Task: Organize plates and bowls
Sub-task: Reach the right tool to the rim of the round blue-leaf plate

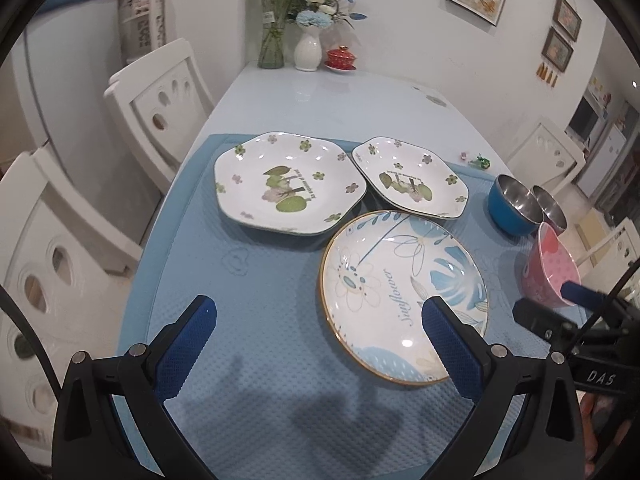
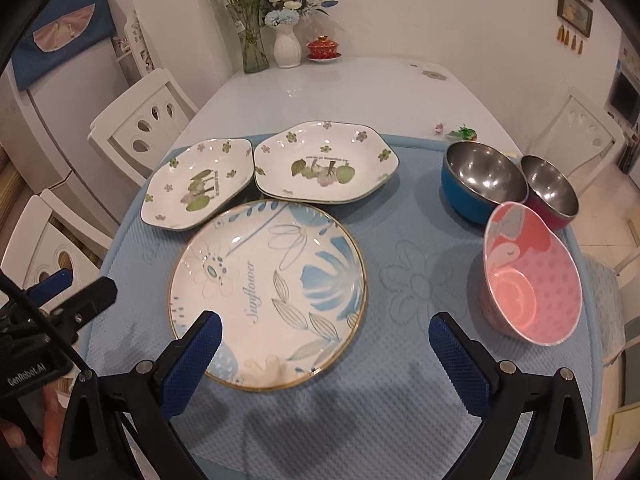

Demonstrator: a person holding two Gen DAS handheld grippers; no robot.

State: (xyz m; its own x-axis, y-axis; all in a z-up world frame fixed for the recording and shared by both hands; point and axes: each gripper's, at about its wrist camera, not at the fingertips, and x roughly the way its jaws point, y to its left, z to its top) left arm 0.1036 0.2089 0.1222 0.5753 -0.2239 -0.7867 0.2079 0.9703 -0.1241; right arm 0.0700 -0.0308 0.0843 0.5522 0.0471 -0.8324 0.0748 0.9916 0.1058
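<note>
A round blue-flowered "Sunflower" plate point(image 1: 400, 292) point(image 2: 268, 288) lies on the blue mat. Two white octagonal plates with green flowers lie behind it: a left one point(image 1: 286, 182) point(image 2: 198, 184) and a right one point(image 1: 412, 178) point(image 2: 326, 164). At the right stand a blue steel bowl point(image 1: 512, 204) point(image 2: 482, 180), a dark red steel bowl point(image 1: 552, 208) point(image 2: 550, 190) and a pink bowl point(image 1: 550, 270) point(image 2: 532, 280). My left gripper point(image 1: 320, 312) is open and empty above the mat, left of the round plate's near edge. My right gripper point(image 2: 326, 330) is open and empty over the round plate's right edge.
The blue mat point(image 1: 248, 280) point(image 2: 420, 280) covers the near end of a white table point(image 1: 340, 100). Vases with flowers point(image 1: 308, 48) and a red lidded cup point(image 1: 340, 58) stand at the far end. White chairs point(image 1: 160, 96) line the left side; another chair point(image 2: 576, 132) is at the right.
</note>
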